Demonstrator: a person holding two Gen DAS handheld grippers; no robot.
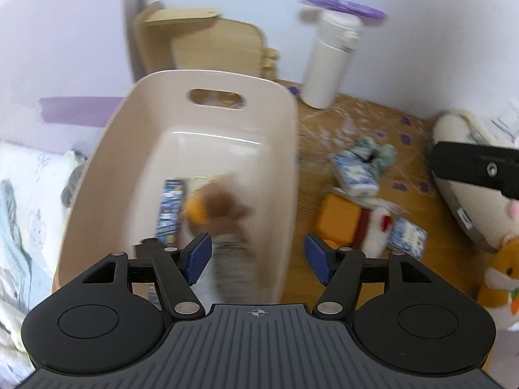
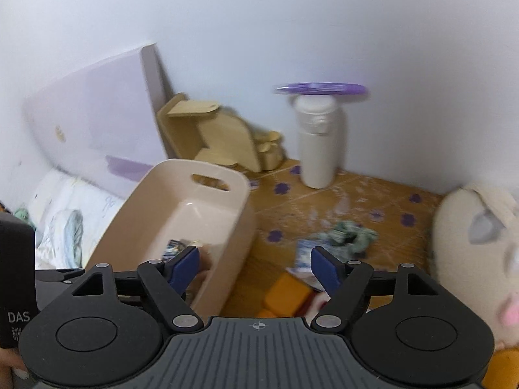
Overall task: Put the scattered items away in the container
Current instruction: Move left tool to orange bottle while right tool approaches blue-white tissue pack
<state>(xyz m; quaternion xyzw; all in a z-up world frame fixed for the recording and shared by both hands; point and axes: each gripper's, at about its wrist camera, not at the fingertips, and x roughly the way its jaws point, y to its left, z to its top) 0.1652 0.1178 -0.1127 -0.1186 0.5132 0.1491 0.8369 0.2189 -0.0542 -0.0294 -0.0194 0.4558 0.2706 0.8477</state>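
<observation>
Left wrist view: the left gripper [image 1: 258, 259] hangs over the beige container [image 1: 285, 123], jaws apart and empty; a brown plush toy [image 1: 223, 207] and a blue packet [image 1: 168, 210] lie inside. Right wrist view: the right gripper [image 2: 254, 272] has its jaws apart too, over the container's right wall; an orange block [image 2: 285, 295] and a green cloth [image 2: 350, 236] lie on the brown surface [image 2: 382, 194], right of the container.

A pale room corner is showing, with a patterned mat lying underfoot.

White walls [image 2: 292, 32] are meeting in a corner, soft even light falling across them. An orange-brown mat [image 2: 366, 194] with purple flower prints is covering the floor. A light wooden piece [image 2: 223, 136] is leaning in the corner, beside a white panel [image 2: 94, 120] with a purple stripe. White printed bedding [image 1: 29, 201] is lying bunched at the left.
</observation>
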